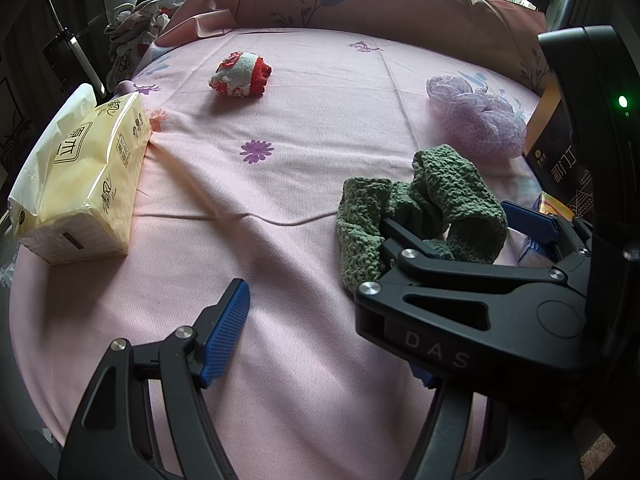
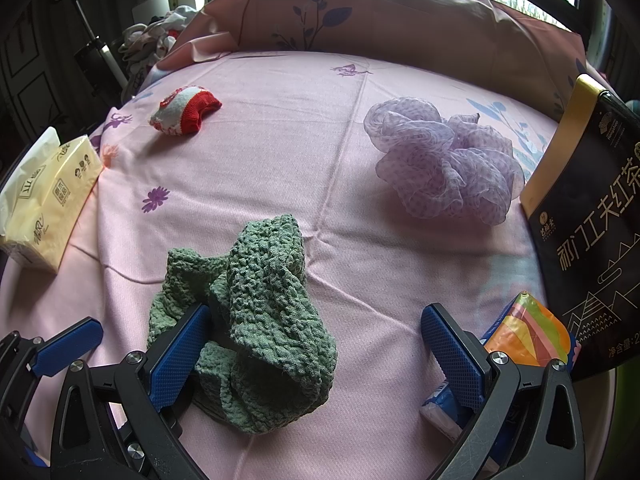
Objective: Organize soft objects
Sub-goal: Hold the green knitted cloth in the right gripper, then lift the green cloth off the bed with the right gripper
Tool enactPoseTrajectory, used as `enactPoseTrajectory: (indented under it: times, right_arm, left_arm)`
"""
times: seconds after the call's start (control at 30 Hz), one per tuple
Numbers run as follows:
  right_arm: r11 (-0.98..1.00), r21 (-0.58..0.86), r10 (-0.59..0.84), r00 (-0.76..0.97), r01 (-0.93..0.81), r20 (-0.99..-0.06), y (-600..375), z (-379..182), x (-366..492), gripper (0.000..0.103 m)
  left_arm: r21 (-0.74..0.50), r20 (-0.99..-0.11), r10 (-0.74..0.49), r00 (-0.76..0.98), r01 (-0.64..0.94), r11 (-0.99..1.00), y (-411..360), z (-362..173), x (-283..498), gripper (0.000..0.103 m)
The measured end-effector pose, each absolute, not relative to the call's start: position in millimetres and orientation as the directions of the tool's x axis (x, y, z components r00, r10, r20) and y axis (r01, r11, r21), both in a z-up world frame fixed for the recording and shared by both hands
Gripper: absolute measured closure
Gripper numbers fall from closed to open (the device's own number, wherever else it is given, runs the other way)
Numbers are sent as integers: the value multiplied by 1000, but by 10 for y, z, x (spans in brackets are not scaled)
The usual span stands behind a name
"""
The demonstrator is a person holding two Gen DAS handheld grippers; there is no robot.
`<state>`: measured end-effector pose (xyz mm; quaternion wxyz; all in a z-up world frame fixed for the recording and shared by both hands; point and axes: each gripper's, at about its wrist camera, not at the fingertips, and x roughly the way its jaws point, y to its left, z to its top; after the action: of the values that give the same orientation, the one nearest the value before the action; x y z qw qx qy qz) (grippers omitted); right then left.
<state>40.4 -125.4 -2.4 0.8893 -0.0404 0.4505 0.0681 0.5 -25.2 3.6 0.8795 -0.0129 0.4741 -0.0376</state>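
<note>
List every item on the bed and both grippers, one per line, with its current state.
green cloth: crumpled, lying on the sheet between the right gripper's fingers
purple mesh pouf: bunched, lying free
red and white sock: balled up, lying free
tissue pack: lying flat, tissue poking out its end
black tea box: leaning upright at the bed's edge
left gripper: open, empty
right gripper: open, straddling the cloth

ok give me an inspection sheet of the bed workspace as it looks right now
Surface: pink floral bedsheet, creased.
Job's things: green knit cloth crumpled in front; lilac mesh pouf to the right; red-and-white sock bundle far left.
Clutter: tissue pack, black tea box, colourful packet.
Grippers: right gripper open around the cloth; left gripper open, empty.
Cables: nothing seen.
Surroundings: pillow, clothes pile, windows.
</note>
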Motion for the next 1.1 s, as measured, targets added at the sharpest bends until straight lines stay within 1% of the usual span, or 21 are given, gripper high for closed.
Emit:
enactPoseTrajectory:
  times: [0.97, 1.0, 1.07, 1.1]
  right_arm:
    - [988, -9, 83, 577, -156, -813, -1250, -31, 427, 0]
    - [987, -10, 84, 572, -160, -816, -1250, -29, 433, 0]
    - [986, 6, 101, 578, -164, -810, -1269, -17, 423, 0]
    - [986, 16, 112, 585, -167, -803, -1276, -4, 409, 7]
  left_arm:
    - [-71, -839, -88, 537, 54, 996, -235, 41, 14, 33]
    - [-71, -838, -89, 538, 53, 996, -236, 47, 13, 34]
    - [-79, -835, -98, 542, 59, 995, -248, 62, 2, 39]
    - [-83, -832, -104, 545, 64, 994, -254, 71, -4, 43]
